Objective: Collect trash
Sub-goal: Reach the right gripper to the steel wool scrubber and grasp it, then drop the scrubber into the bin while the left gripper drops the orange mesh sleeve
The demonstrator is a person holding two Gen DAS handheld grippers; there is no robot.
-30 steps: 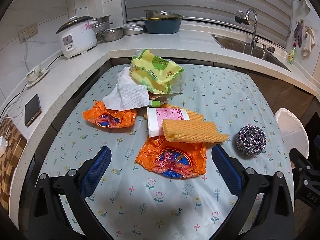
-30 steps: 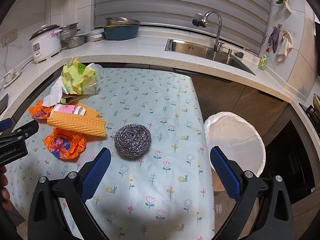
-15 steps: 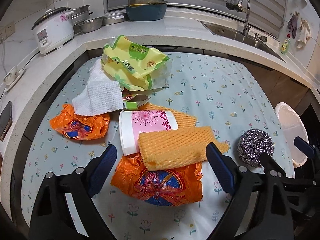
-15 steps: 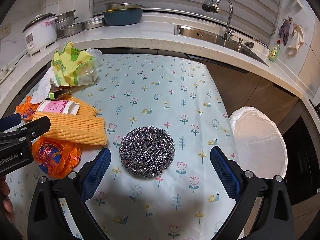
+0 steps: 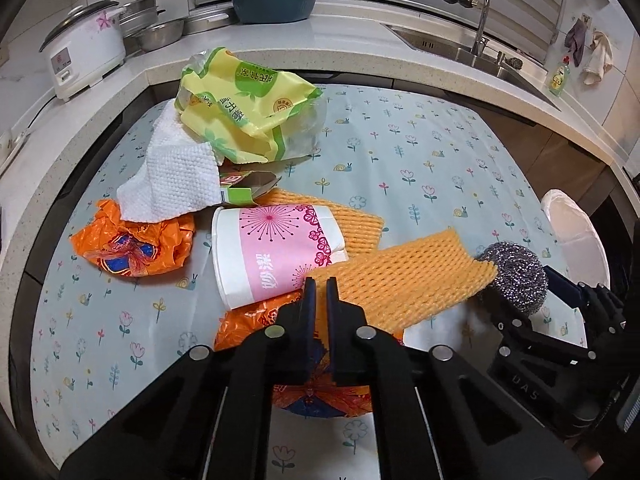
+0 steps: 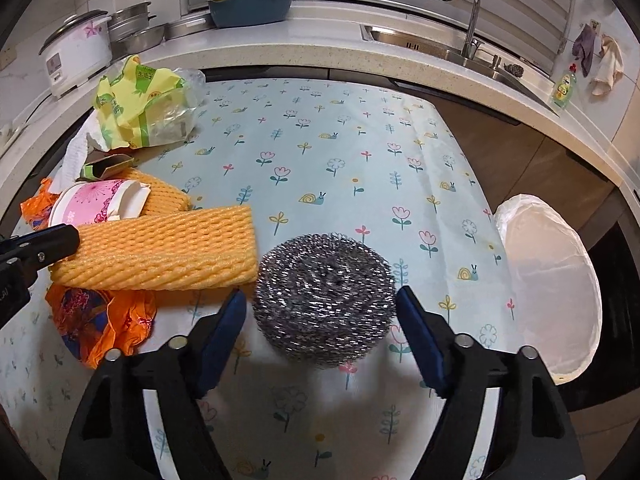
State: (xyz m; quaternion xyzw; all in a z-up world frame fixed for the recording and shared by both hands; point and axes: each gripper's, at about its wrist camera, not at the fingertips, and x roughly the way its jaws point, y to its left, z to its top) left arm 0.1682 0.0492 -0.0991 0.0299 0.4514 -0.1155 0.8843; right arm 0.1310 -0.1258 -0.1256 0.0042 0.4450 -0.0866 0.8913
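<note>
An orange foam net [image 5: 404,280] lies across a pink-and-white paper cup [image 5: 276,248] and an orange wrapper [image 5: 248,320]. My left gripper [image 5: 320,282] is shut, pinching the net's near end. A steel wool scourer [image 6: 320,268] sits on the floral tablecloth [image 6: 340,160] between the blue pads of my right gripper [image 6: 321,292]. Its jaws are closing, with a small gap showing on each side of the scourer. A second orange wrapper [image 5: 132,244], a white paper towel [image 5: 172,184], a small green carton [image 5: 248,188] and a yellow-green plastic bag [image 5: 244,108] lie behind.
A bin lined with a white bag [image 6: 552,280] stands off the table's right edge. A counter wraps around the back with a rice cooker [image 5: 84,56], metal bowls [image 5: 160,34], a blue basin [image 5: 276,0] and a sink with tap [image 5: 476,20].
Both grippers have dropped toward the table. The left one has shut at the foam net's end. The right one has narrowed around the scourer.
</note>
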